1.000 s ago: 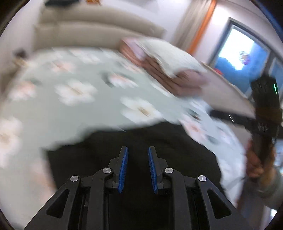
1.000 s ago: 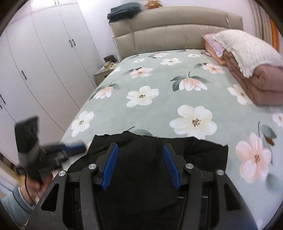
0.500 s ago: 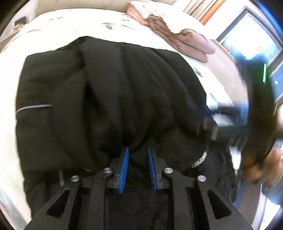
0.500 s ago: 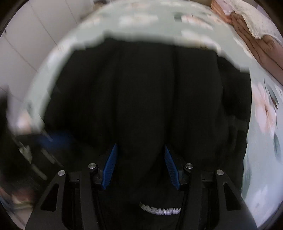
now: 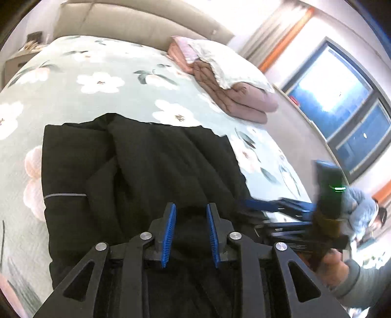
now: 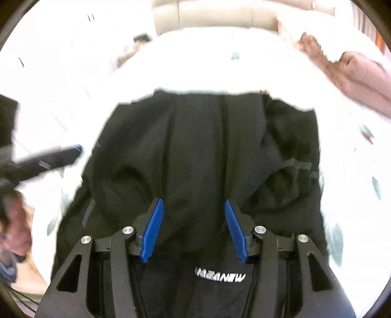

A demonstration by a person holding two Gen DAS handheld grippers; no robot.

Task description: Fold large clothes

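A large black garment (image 5: 151, 171) lies spread on the floral bedspread, with a grey trim line on its left side. It fills the right wrist view (image 6: 200, 151), where white lettering shows near the bottom. My left gripper (image 5: 190, 212) hovers over the garment's near part with its blue pads apart and nothing between them. My right gripper (image 6: 194, 210) is wide open just above the black cloth and holds nothing. The right gripper also shows at the garment's right edge in the left wrist view (image 5: 281, 208).
The bed (image 5: 97, 73) has a light green cover with white flowers. Folded pink and white bedding (image 5: 229, 93) lies at the far right of it. A beige headboard (image 5: 136, 22) stands behind. A window (image 5: 342, 102) is to the right.
Both grippers dipped close over the black garment half a second ago and have since tilted back up, so the bed shows again. The jaws keep the same opening.
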